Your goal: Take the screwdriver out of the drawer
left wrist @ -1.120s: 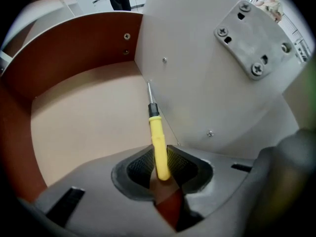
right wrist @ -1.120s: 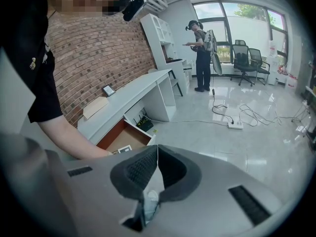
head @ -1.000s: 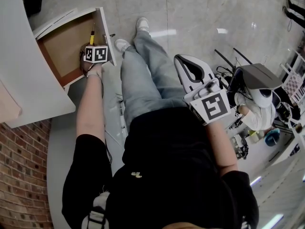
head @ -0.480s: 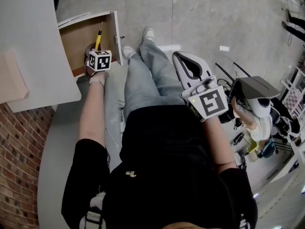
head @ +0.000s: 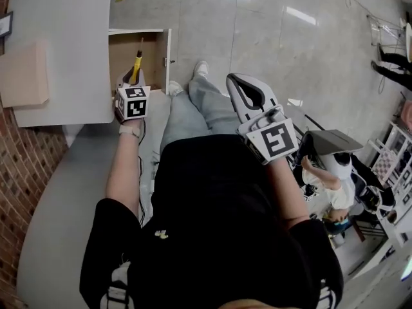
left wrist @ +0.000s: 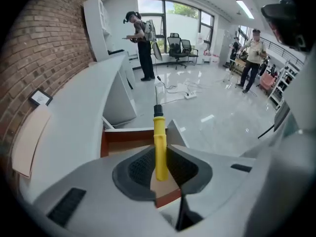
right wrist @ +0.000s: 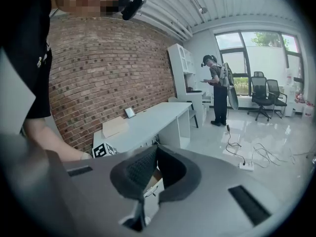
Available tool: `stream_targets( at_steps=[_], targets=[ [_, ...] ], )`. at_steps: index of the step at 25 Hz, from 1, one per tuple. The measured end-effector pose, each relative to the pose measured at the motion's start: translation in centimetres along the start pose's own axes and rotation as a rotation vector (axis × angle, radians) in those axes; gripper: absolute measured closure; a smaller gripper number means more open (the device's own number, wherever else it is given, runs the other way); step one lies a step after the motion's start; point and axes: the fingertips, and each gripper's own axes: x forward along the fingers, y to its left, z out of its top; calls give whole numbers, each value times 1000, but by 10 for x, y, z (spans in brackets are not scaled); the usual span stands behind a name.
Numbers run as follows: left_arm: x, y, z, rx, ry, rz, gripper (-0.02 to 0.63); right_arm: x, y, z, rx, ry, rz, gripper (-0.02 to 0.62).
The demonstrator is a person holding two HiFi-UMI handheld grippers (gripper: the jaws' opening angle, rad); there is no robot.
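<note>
Lifted clear of the open drawer (head: 125,51), the screwdriver (head: 138,60) sits clamped in the left gripper (head: 135,77) fingers; right gripper (head: 236,82) fingers closed, empty.

Screwdriver (left wrist: 159,147) handle glossy yellow plastic; drawer (head: 122,56) matt wood; floor (head: 270,37) glossy.

A white table (head: 71,18) runs along a brick wall (head: 19,192). On its top lie a flat beige sheet (head: 24,74) and, nearer the wall, a small dark-framed panel (head: 5,24), the two apart. A drawer (head: 122,50) with a brown inside stands pulled out of the table's front. Below is a glossy pale tiled floor (head: 257,37), where a white power strip (left wrist: 190,96) and its cables lie.
</note>
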Motion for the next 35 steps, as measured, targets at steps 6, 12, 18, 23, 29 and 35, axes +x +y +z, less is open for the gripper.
stream_targets(
  at_steps=[6, 12, 18, 23, 29, 35],
  targets=[
    [-83, -5, 50, -47, -159, 16, 534, -16, 10, 40, -37, -49, 30, 583],
    [-164, -9, 96, -76, -316, 37, 534, -25, 22, 77, -78, -150, 81, 584],
    [-240, -13, 134, -96, -450, 47, 534, -25, 36, 106, -119, -197, 143, 584],
    [-295, -17, 153, -102, -559, 62, 534, -32, 48, 126, -140, -229, 180, 584],
    [-343, -11, 176, -121, -694, 71, 534, -40, 57, 153, -189, -287, 210, 584],
    [-365, -5, 188, -142, -770, 72, 534, -44, 65, 175, -207, -336, 221, 583]
  ],
)
